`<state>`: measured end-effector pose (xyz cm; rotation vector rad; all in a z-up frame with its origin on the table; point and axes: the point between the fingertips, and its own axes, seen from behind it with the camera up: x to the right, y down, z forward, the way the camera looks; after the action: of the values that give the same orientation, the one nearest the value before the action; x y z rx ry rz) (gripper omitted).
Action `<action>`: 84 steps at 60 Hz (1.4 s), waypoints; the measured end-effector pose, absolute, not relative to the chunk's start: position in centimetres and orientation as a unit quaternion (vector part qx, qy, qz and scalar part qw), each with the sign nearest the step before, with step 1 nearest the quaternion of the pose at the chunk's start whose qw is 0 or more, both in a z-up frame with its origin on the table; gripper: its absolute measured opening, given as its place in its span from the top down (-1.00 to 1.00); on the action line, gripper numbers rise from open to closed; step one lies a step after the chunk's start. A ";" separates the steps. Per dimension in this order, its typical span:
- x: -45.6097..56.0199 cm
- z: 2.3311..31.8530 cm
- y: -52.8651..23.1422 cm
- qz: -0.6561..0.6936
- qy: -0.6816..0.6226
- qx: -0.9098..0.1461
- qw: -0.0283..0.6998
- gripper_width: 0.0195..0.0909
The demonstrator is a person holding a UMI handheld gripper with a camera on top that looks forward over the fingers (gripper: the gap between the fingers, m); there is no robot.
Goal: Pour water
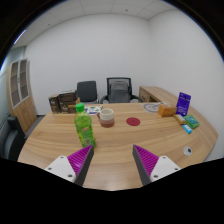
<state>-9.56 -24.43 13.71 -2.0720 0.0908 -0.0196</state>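
Approaching stage, by the look of it: nothing grasped, pouring not yet begun.

Item, nearest: two-finger gripper (113, 165), purple-magenta pads (81, 160) on the inner faces, fingers spread wide, holding and touching nothing; only bare tabletop shows between them.

Item: curved light wooden conference table (115, 145), surface running forward from the fingers.

Item, ahead and slightly left of the fingers: green translucent plastic bottle (84, 123), upright, well apart from the pads. Probable water source.

Item, just right of the bottle: pale mug-like cup (107, 116), upright. Probable receiver.

Item, further right: flat dark-red round coaster (133, 122).

Item, far right: purple box (183, 103) standing on the table.

Item, beyond the table: two black office chairs (119, 90) against a white wall.

Next move, as judged: advance and steer left until the bottle stands between the fingers, then close on its body.
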 end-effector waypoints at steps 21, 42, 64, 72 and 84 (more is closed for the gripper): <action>-20.4 7.6 -15.4 0.046 0.008 -0.839 0.543 -0.73; -21.0 7.7 -6.8 0.025 -0.005 -0.795 0.606 -0.09; -20.5 8.0 -6.2 0.001 -0.001 -0.767 0.642 0.51; -20.3 7.9 -6.2 0.000 0.003 -0.766 0.643 0.52; -21.6 8.2 -6.0 0.057 0.041 -0.797 0.600 0.51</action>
<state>-21.56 -5.97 8.19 -1.8464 0.0959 0.1324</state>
